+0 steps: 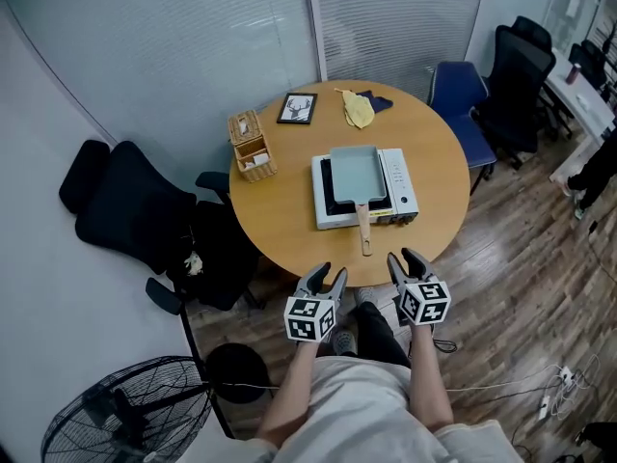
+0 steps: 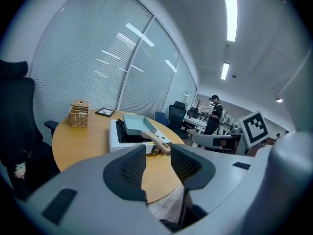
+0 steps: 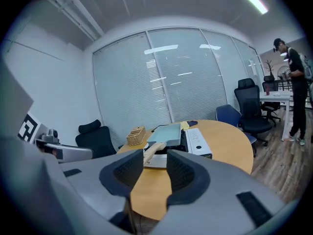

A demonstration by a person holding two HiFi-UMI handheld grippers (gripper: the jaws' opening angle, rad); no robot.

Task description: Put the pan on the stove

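Two pairs of fingers spread, left gripper (image 1: 331, 272), right gripper (image 1: 403, 256), pan (image 1: 357, 174) on stove (image 1: 397, 186), basket (image 1: 252, 146), frame (image 1: 297, 109), cloth (image 1: 358, 109)

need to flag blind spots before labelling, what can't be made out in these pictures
- Head view: the stove burner, hidden under the pan.
- Head view: print on the stove's control panel, too small to read.
- Head view: contents of the wicker basket, too small to tell.
- Head view: detail of the framed picture, too small.
- Head view: the floor fan, cut off by the bottom edge.
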